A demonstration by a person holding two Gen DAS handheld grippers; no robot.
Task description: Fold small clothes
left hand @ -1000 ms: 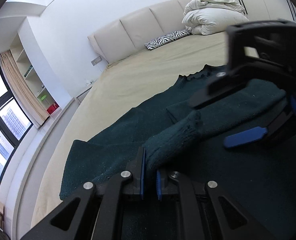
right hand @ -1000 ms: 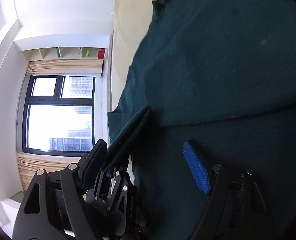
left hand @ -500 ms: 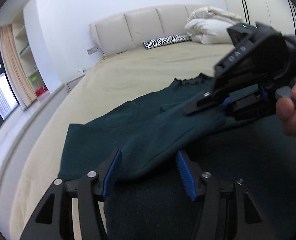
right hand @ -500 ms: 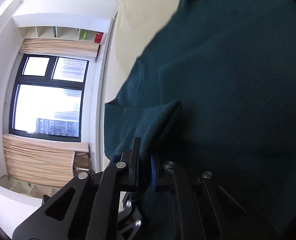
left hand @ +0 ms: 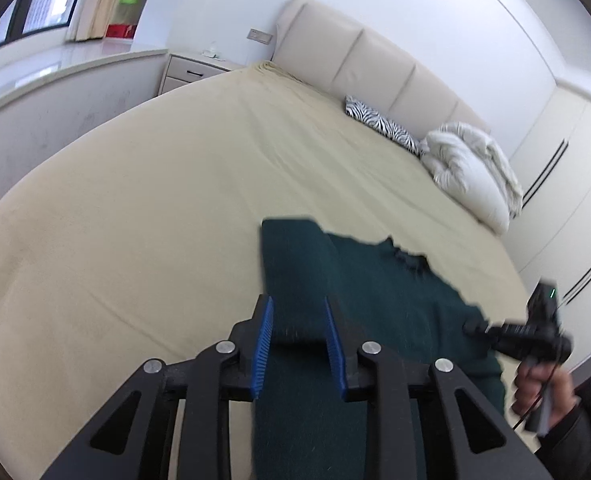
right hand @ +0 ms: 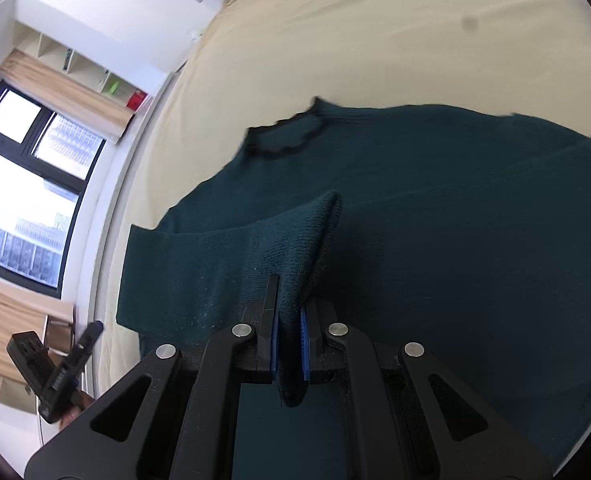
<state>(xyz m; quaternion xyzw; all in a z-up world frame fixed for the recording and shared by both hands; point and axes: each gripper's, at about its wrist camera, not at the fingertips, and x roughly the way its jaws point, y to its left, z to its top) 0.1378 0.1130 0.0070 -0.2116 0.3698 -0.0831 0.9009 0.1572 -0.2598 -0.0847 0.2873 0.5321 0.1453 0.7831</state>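
Observation:
A dark green knitted sweater [right hand: 455, 220] lies flat on the beige bed [right hand: 375, 40], neckline toward the headboard. My right gripper [right hand: 291, 300] is shut on the cuff of its sleeve [right hand: 295, 236] and holds it lifted over the sweater's body. In the left wrist view my left gripper [left hand: 297, 308] hangs over the sweater's [left hand: 375, 300] folded side. Its jaws are closing with dark knit between the blue pads, and I see no pinch. The right gripper's black body [left hand: 515, 332] shows at the far right in a person's hand [left hand: 543, 392].
A white duvet bundle [left hand: 471, 172] and a zebra-print pillow [left hand: 383, 124] lie against the cream headboard [left hand: 375, 64]. A nightstand [left hand: 191, 72] stands left of the bed, with a window [right hand: 23, 184] and curtains beyond. White wardrobe doors [left hand: 567, 200] line the right wall.
My left gripper let go of the sleeve end, opened, then rolled and swung away toward the sweater's side. My right gripper shut on that sleeve end and lifted it.

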